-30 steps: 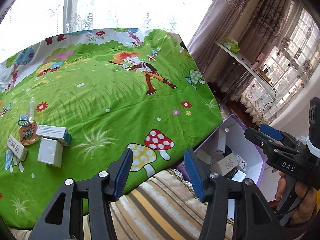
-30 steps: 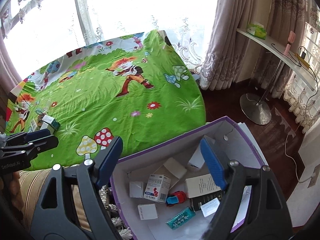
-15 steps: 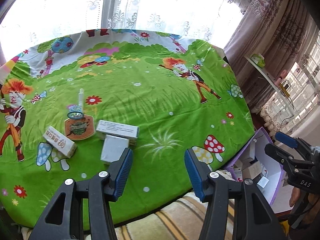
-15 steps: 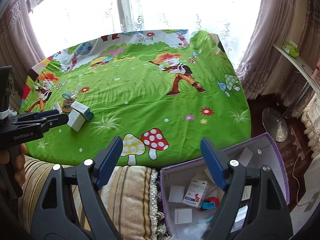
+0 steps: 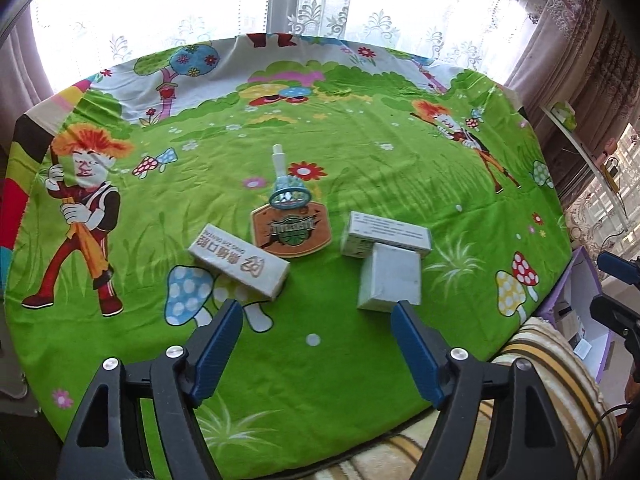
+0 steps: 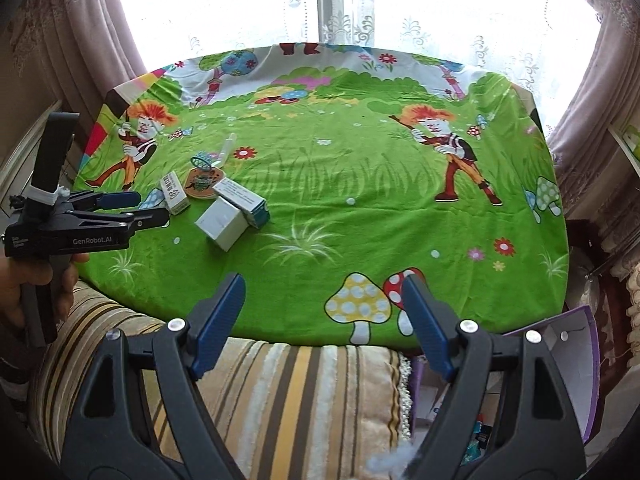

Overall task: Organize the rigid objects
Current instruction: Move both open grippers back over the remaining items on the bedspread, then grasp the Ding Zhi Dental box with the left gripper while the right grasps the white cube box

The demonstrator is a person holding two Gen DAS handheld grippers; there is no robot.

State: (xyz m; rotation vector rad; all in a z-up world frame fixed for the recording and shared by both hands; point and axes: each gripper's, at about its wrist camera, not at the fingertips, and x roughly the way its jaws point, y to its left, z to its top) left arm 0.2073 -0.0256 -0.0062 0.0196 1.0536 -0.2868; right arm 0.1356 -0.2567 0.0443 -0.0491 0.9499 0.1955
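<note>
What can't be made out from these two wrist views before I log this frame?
- Contents of the purple box: right wrist view, hidden behind the right gripper and cut off by the lower edge; left wrist view shows only a sliver at the right edge.
- Small print on the long white box: too small in both views.
- White bottle: its lower part is hidden behind the blue ring.
- Square white box: no label visible.

Cartoon-print green tablecloth (image 5: 360,152), lace curtain (image 6: 420,12), striped cushion (image 6: 288,392)
</note>
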